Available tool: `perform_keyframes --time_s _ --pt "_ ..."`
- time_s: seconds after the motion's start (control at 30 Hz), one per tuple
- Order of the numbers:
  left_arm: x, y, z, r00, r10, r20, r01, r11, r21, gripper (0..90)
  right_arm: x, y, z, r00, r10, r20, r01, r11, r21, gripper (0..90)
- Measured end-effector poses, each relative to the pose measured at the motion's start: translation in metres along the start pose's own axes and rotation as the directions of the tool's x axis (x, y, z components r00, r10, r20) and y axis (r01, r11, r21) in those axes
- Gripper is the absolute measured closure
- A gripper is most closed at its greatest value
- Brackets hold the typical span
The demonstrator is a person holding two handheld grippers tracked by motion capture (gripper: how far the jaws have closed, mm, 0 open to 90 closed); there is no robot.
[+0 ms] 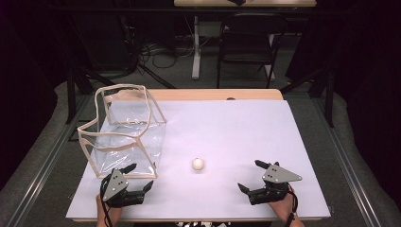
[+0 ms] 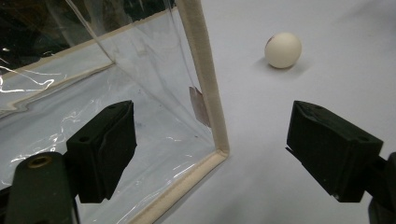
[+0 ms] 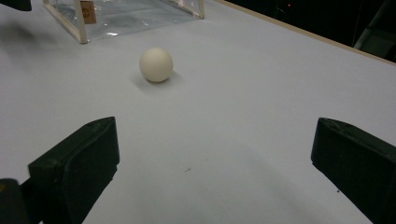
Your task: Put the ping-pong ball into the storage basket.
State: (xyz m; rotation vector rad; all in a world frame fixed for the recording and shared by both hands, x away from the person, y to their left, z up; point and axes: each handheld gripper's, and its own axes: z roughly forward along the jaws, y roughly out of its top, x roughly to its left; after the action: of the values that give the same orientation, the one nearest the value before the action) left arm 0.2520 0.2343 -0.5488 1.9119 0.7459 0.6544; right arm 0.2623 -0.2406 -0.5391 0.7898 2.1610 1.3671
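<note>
A small white ball (image 1: 198,164) (image 2: 282,49) (image 3: 156,65) rests on the white tabletop (image 1: 227,132) between the two grippers. A clear plastic bag with cream edging (image 1: 124,132) (image 2: 205,79) (image 3: 84,18) stands open on the left side of the table. My left gripper (image 1: 138,177) (image 2: 210,154) is open at the bag's near corner, its jaws straddling the bag's cream edge without touching it. My right gripper (image 1: 249,176) (image 3: 215,163) is open near the front right, empty, facing the ball from a short distance.
The table's wooden far edge (image 1: 213,93) shows beyond the white surface. A dark chair (image 1: 246,42) and a table leg (image 1: 196,47) stand on the floor behind. Bare table surface lies to the right of the ball.
</note>
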Motion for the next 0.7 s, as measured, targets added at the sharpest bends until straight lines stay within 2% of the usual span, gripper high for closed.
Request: perform_keyframes --time_s 0.37,0.7 --pt "0.0 0.0 0.001 1.0 0.004 0.006 -0.004 1.0 -0.001 16.1 0.002 0.005 0.005 0.9999 -0.006 -0.015 0.006 1.0 0.008 0.9" --pt "0.0 0.001 0.001 0.9999 0.007 0.01 -0.007 0.9999 -0.008 16.1 0.007 0.017 0.013 0.9991 -0.035 -0.023 0.036 0.999 0.03 1.0"
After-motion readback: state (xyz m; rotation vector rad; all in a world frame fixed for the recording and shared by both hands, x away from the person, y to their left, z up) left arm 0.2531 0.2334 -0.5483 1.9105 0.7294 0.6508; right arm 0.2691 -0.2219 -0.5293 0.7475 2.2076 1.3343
